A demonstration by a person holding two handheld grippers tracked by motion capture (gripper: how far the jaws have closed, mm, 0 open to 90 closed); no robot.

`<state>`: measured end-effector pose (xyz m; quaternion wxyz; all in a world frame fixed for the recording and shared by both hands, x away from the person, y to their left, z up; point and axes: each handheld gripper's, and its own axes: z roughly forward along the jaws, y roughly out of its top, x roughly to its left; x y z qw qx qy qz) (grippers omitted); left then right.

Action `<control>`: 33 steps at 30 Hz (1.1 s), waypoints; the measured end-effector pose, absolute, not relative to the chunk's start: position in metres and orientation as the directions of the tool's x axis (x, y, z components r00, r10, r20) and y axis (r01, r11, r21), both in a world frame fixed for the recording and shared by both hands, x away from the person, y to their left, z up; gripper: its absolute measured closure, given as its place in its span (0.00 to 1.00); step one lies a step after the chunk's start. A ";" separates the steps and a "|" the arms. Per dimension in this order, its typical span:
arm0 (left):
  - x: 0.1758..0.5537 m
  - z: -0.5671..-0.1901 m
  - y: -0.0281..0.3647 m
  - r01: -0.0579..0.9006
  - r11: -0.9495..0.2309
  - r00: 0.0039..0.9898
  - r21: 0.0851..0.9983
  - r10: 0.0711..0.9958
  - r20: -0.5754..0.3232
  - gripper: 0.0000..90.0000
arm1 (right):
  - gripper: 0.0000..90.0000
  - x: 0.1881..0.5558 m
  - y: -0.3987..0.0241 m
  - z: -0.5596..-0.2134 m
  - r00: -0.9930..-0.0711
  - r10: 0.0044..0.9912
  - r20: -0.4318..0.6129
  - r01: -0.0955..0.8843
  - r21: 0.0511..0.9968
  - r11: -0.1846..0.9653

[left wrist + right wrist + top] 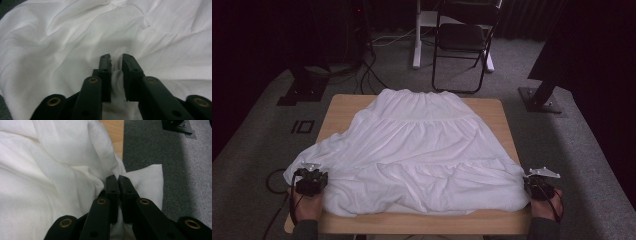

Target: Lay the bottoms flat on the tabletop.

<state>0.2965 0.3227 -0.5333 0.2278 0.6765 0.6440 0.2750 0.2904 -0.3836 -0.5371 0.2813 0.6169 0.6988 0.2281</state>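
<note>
table (507,131) mostly under skirt (422,145), chair (464,37) perhaps cropped

A white, tiered, gathered cotton skirt (422,150) lies spread flat over the light wooden counter (412,222), its narrow elastic waistband at the far edge and its wide, rumpled hem toward the near edge. The fabric is creased throughout. Both lower hem corners spill past the counter's left and right sides, each bunched into a fold.

skirt (422,150) on table (507,135) | chair (464,40) behind table | grippers probably at near corners
</note>
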 end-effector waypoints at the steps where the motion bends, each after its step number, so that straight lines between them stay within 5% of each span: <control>1: 0.296 -0.533 0.323 0.746 -0.064 0.019 0.663 0.997 0.075 0.84 | 0.96 0.289 -0.384 -0.537 -0.074 0.991 -0.108 0.733 0.669 0.127; 10: 0.296 -0.534 0.322 0.737 -0.073 0.048 0.671 0.997 0.056 0.72 | 0.94 0.287 -0.384 -0.536 -0.060 0.992 -0.109 0.732 0.671 0.119; 22: 0.301 -0.518 0.319 0.698 -0.089 0.078 0.710 0.996 0.048 0.63 | 0.78 0.284 -0.401 -0.516 0.065 0.983 -0.171 0.717 0.694 0.073; 28: 0.308 -0.516 0.313 0.685 -0.095 0.097 0.722 0.995 0.039 0.58 | 0.74 0.286 -0.394 -0.499 0.033 0.988 -0.153 0.659 0.747 0.094; 33: 0.319 -0.517 0.303 0.681 -0.119 0.133 0.723 0.990 0.038 0.57 | 0.68 0.296 -0.370 -0.489 -0.098 0.988 -0.118 0.598 0.787 0.153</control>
